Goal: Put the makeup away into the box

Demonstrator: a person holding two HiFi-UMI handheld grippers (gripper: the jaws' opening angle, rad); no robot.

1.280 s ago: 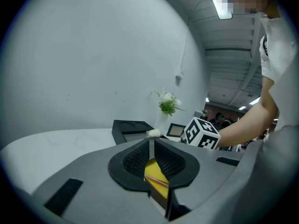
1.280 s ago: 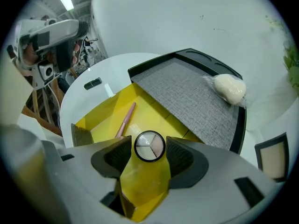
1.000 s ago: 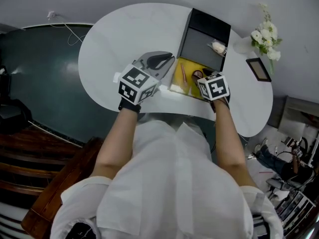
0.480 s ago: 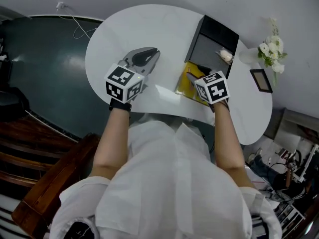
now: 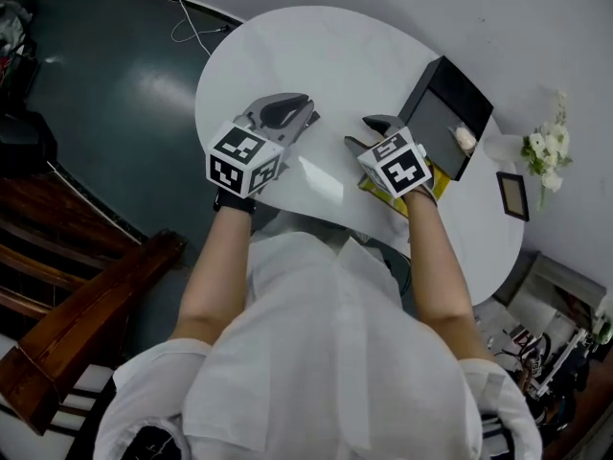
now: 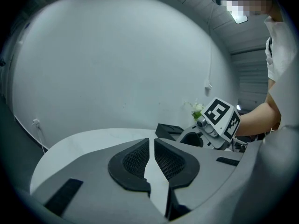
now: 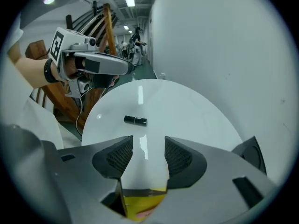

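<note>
The black box (image 5: 442,103) stands open at the table's right, its yellow inside (image 5: 437,184) mostly hidden behind my right gripper's cube. A small black makeup tube (image 7: 135,120) lies on the white table (image 5: 316,56); the head view does not show it. My right gripper (image 5: 362,132) hovers just left of the box, open and empty, jaws pointing toward the tube, with the yellow inside (image 7: 145,202) just below them. My left gripper (image 5: 305,113) hangs over the table's middle, jaws nearly together with nothing between them. In the left gripper view the box (image 6: 168,129) is behind the right gripper (image 6: 189,136).
A pale small item (image 5: 466,139) rests inside the box lid. White flowers (image 5: 542,148) and a small picture frame (image 5: 510,195) stand at the table's far right. A cable (image 5: 192,22) trails past the far edge. A wooden chair (image 5: 86,324) is on the floor at left.
My right gripper has come up from the box's yellow inside and swung left over the table. My left gripper has moved left, away from the box. The head view has turned.
</note>
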